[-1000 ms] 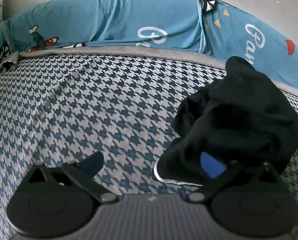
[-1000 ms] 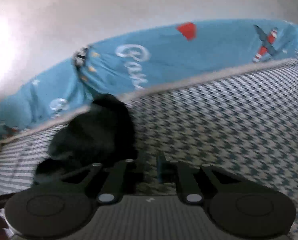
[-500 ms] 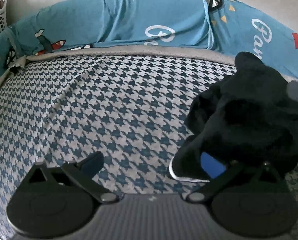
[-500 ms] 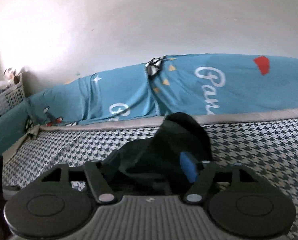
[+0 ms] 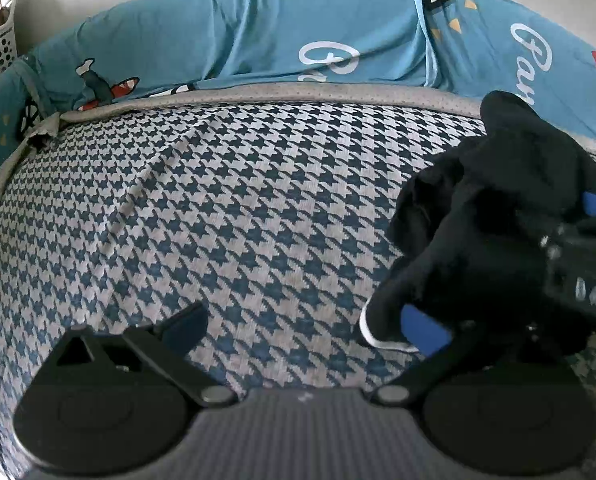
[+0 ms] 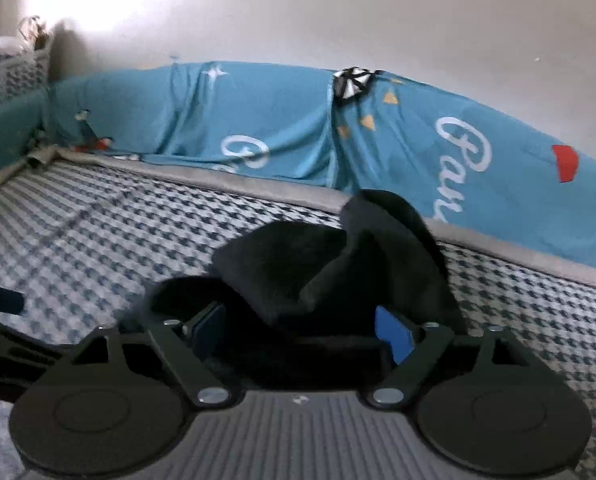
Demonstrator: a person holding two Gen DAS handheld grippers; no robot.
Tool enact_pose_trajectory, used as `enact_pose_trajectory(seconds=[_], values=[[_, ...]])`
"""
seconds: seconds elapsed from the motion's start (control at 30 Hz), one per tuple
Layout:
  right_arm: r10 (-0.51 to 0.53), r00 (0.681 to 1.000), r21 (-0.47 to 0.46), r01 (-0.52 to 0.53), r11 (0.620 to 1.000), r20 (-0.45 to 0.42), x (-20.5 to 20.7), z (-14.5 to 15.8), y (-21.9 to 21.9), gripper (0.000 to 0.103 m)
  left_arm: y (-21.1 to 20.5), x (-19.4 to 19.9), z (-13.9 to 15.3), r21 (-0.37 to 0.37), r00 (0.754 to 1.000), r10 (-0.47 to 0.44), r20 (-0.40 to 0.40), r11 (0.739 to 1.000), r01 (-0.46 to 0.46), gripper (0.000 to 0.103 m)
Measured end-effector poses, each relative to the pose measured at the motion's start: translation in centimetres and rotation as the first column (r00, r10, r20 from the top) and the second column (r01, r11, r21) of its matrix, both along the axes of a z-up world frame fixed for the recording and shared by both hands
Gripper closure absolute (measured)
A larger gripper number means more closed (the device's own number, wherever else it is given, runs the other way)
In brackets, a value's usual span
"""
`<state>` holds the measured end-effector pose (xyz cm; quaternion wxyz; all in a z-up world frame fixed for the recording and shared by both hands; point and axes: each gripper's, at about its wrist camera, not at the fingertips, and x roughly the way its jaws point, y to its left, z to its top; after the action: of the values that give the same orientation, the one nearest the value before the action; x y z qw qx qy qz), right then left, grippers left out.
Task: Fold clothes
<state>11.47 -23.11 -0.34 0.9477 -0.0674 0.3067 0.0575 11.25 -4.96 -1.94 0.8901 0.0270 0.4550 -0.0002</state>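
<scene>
Both grippers working a crumpled black garment (image 5: 498, 216) on the houndstooth mattress (image 5: 217, 208).
Left gripper (image 5: 304, 322) sitting wide open, its right pad touching the cloth; right gripper (image 6: 302, 330) spreading wide around the bunched fabric, not clamping.

Left claw (image 5: 304, 324) stands wide open, its blue-padded fingers (image 5: 424, 326) spread far apart and low over the bed (one pad tucked against dark cloth). Right claw (image 6: 300, 330) is likewise spread, its fingers (image 6: 394, 334) flanking a bunched fold of the black garment (image 6: 326, 276).
</scene>
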Motion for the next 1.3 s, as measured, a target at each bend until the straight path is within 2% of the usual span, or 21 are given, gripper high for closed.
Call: enact_pose_trajectory(seconds=[0.03,0.07,0.1,0.17,0.23,0.4,0.53,0.77,0.87,1.1,1.2,1.3], values=[[-0.021,1.000,-0.001,0.021,1.000,0.000,0.1,-0.1,-0.2,0.051,-0.1,-0.1,0.0,0.006,1.000,-0.003,0.002,1.000,0.003,0.000],[-0.042,0.999,-0.003,0.042,0.999,-0.001,0.2,-0.1,-0.4,0.061,-0.2,-0.1,0.0,0.013,1.000,-0.007,0.004,1.000,0.007,0.000],[-0.062,0.998,0.011,0.062,0.998,0.000,0.3,-0.1,-0.8,0.066,-0.4,-0.2,0.1,0.022,1.000,-0.012,0.008,1.000,0.012,0.000],[-0.099,0.995,0.049,0.099,0.994,0.003,0.4,0.0,-1.7,0.085,-1.0,-0.4,0.2,0.037,0.999,-0.030,0.016,0.999,0.029,0.000],[-0.137,0.991,0.083,0.136,0.987,0.010,0.3,0.3,-2.5,0.090,-1.5,-0.7,0.3,0.051,0.998,-0.051,0.024,0.997,0.050,0.000],[-0.238,0.971,0.144,0.233,0.962,0.019,-0.2,1.0,-4.7,0.091,-2.9,-1.4,0.4,0.074,0.994,-0.104,0.039,0.992,0.101,0.000],[-0.326,0.945,0.137,0.321,0.937,0.010,-0.6,1.1,-6.4,0.091,-3.8,-1.9,0.4,0.067,0.989,-0.142,0.039,0.988,0.139,0.000],[-0.483,0.875,0.093,0.484,0.870,-0.033,-1.0,0.9,-9.4,0.093,-4.6,-2.1,0.1,0.030,0.983,-0.183,0.019,0.983,0.182,0.000],[-0.528,0.845,0.086,0.534,0.841,-0.087,-1.1,0.5,-11.0,0.093,-5.0,-2.2,-0.1,0.016,0.980,-0.200,0.007,0.980,0.200,0.000],[-0.556,0.815,0.038,0.569,0.822,-0.165,-1.5,-0.3,-13.2,0.092,-6.2,-2.6,-0.6,0.004,0.971,-0.240,-0.017,0.971,0.240,0.000],[-0.566,0.803,0.078,0.587,0.806,-0.188,-1.8,-0.1,-14.3,0.091,-6.7,-2.9,-0.8,0.014,0.966,-0.257,-0.017,0.966,0.258,0.000],[-0.569,0.809,0.090,0.584,0.807,-0.144,-2.7,0.9,-14.4,0.086,-7.0,-3.1,-0.9,0.024,0.964,-0.265,-0.011,0.964,0.265,0.000]])
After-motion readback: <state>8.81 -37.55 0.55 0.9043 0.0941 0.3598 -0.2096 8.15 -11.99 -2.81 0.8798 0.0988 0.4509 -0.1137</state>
